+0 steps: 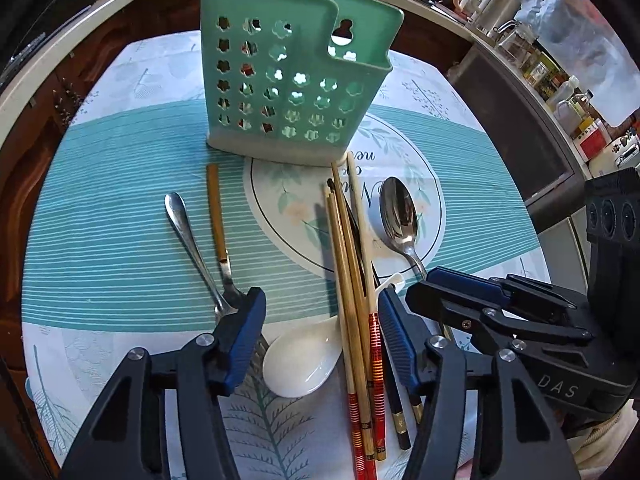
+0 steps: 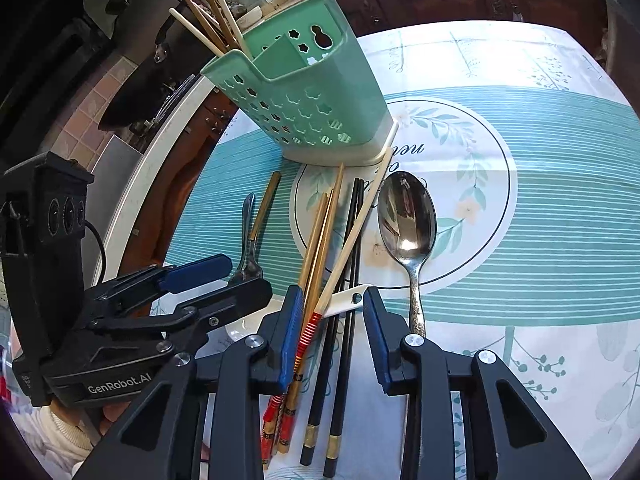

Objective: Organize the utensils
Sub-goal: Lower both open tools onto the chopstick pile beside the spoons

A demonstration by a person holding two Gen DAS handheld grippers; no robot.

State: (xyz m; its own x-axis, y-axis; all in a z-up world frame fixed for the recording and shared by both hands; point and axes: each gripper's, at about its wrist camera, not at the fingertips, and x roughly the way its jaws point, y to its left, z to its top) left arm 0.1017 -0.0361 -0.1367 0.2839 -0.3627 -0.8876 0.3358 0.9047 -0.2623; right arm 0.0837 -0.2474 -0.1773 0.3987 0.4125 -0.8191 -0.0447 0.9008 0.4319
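while both jaws gape over chopsticks (image 2: 320, 248), left gripper (image 2: 224, 280) reads "genrobot.ai", right gripper (image 1: 436, 292) "das".

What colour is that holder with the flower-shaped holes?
Mint green holder, pale grey base; clearest in the left wrist view.

Left gripper (image 1: 322, 312) tilted steeply down toward the tablecloth (image 1: 120, 208), jaws parted, blue pads (image 1: 248, 336) apart with nothing pressed between them. Right gripper (image 2: 330, 312) likewise pitched down at the tablecloth, just beside the left one, jaws narrower yet still parted, blue pads (image 2: 292, 332) not visibly clamping anything. Black linkage arms of each reaching forward from the lower edge of its own wrist view. A light sleeve cuff (image 2: 52, 432) showing behind the left gripper's body, close above the tablecloth.
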